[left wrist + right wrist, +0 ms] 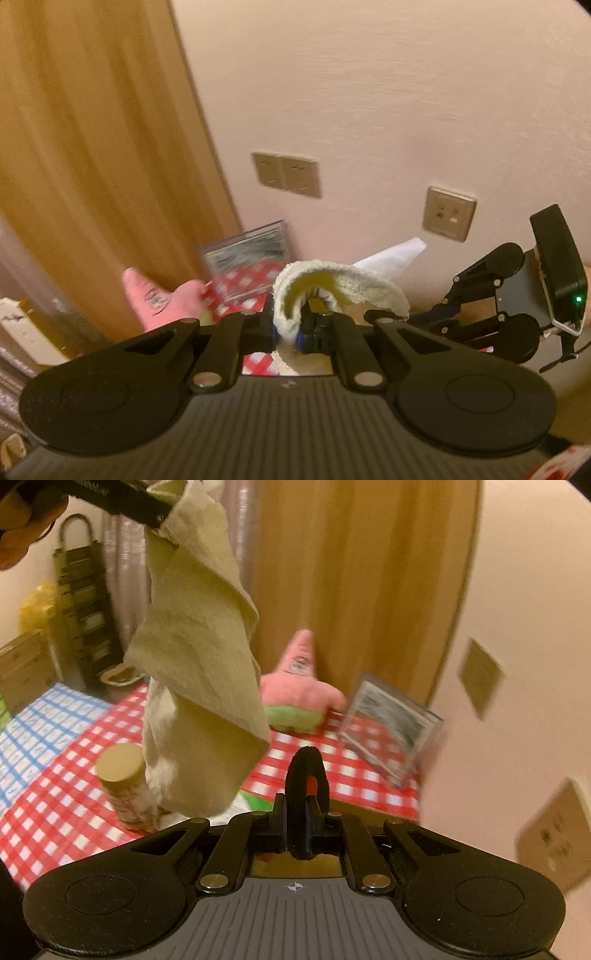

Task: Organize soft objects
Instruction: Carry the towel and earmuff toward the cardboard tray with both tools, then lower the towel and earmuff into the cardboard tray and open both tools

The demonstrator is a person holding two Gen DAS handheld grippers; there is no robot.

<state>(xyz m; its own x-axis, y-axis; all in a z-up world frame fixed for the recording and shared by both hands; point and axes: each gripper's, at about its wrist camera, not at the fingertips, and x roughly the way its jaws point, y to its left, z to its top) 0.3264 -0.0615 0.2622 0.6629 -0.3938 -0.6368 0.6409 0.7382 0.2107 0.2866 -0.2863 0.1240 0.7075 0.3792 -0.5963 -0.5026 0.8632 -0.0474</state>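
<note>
My left gripper [291, 325] is shut on a pale yellow-green towel [332, 288] and holds it up in the air. In the right wrist view the towel [199, 672] hangs down from the left gripper [155, 513] at the top left, over the checked table. My right gripper [303, 827] is shut on a small black item with a red spot [308, 775], just right of the hanging towel. It also shows in the left wrist view [406, 317], at the right. A pink star plush toy [299, 686] with green shorts sits at the back of the table; it also shows in the left wrist view [159, 299].
A red and white checked cloth [332, 771] covers the table, with a blue checked one [44, 731] at the left. A clear plastic box [391, 731] stands by the wall. A jar with a tan lid [122, 775] stands under the towel. A wooden door [351, 590] is behind.
</note>
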